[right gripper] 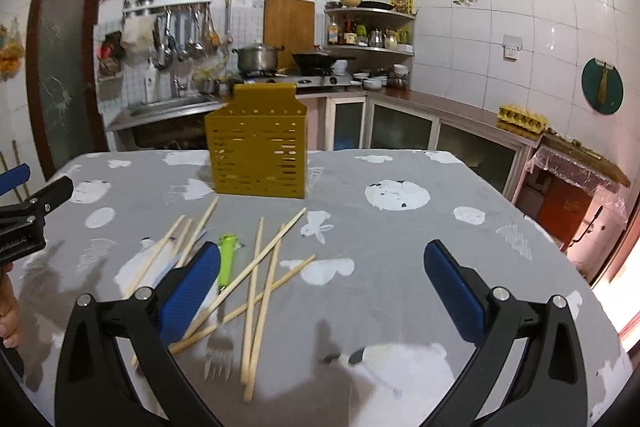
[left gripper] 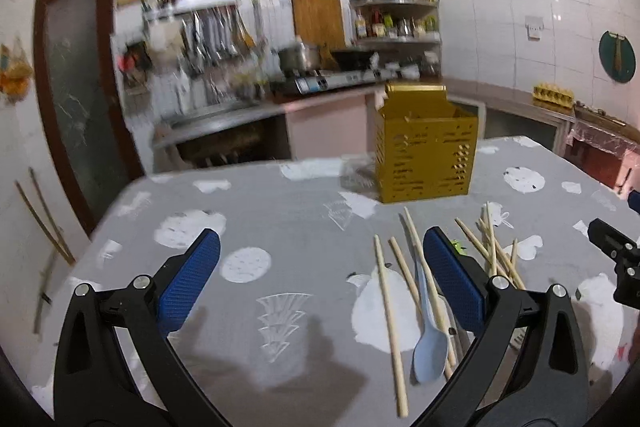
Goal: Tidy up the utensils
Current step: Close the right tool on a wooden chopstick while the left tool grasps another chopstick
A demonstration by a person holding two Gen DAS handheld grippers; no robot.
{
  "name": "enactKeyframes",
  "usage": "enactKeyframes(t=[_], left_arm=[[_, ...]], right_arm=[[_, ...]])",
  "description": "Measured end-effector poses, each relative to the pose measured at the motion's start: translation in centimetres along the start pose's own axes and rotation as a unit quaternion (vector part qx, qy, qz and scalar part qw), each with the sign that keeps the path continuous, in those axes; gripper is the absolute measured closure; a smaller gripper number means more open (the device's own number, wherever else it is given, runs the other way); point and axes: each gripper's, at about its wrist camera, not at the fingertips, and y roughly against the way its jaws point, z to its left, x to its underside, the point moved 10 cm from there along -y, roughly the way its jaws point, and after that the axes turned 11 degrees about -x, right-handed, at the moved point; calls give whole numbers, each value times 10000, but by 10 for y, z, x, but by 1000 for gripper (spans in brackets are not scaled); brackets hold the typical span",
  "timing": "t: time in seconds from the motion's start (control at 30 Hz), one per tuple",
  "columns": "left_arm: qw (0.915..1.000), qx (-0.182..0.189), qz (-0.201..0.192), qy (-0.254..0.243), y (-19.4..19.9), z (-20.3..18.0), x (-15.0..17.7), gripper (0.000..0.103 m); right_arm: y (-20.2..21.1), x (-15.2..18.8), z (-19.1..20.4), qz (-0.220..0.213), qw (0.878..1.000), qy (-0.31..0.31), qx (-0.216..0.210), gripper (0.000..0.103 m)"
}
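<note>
Hovering, both grippers: left gripper (left gripper: pixel 320 283) and right gripper (right gripper: pixel 322 285) fingers wide apart, empty. Chopsticks (right gripper: pixel 256 283) light, stiff, roll-prone; pinch mid-length. Yellow holder (right gripper: pixel 258 155) mid-surface toward far edge.

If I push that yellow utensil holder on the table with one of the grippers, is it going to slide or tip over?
The yellow utensil holder looks like thin perforated sheet and seems empty, so probably light. It stands upright on the cloth-covered table, taller at the back, so a high push may tip it; a low push likelier slides it, perhaps bunching the cloth.
</note>
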Motion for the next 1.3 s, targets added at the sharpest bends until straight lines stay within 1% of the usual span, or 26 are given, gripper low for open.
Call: enactKeyframes(t=[0.1,0.2,0.37,0.43,0.47,0.53,0.63,0.7,0.9,0.97,1.0,1.03,1.13,1.27,1.3], left_arm=[[9999,14,167,31,-24,-2,-4,5],[9996,-6,266,-4,-43,-7,-7,5],[9975,166,689,69,-77,-20,-2,5],[9963,154,837,76,-87,-24,3,5],[9956,165,924,78,-94,-27,7,5],[9943,171,1054,33,-104,-33,14,5],[9932,142,1150,-47,-112,-40,19,5],[9926,189,1197,-15,-115,-43,16,5],[9907,317,1323,21,-128,-60,3,5],[9887,332,1464,43,-136,-66,3,5],[9870,358,1563,68,-139,-68,3,5],[9858,385,1631,91,-142,-71,3,6],[9814,473,1858,132,-150,-81,4,9],[9757,603,2104,78,-157,-94,9,18],[9743,625,2164,67,-159,-96,11,20]], right_arm=[[-20,-6,-1,163,9998,32,89,4],[-43,-9,-5,366,9992,-99,144,4],[-78,-12,-10,644,9973,-274,229,5],[-90,-11,-12,745,9963,-354,236,6],[-99,-8,-13,839,9953,-410,243,9],[-112,-2,-13,1012,9935,-452,242,12],[-129,5,-12,1213,9910,-517,225,13],[-137,7,-13,1279,9899,-566,216,13],[-159,7,-17,1570,9841,-807,218,23],[-168,10,-18,1693,9813,-898,203,31],[-172,12,-19,1763,9795,-948,215,33],[-175,14,-19,1822,9779,-1007,208,38],[-182,16,-22,1916,9747,-1132,219,43],[-189,19,-24,2084,9683,-1364,177,54],[-190,20,-25,2113,9671,-1403,175,55]])
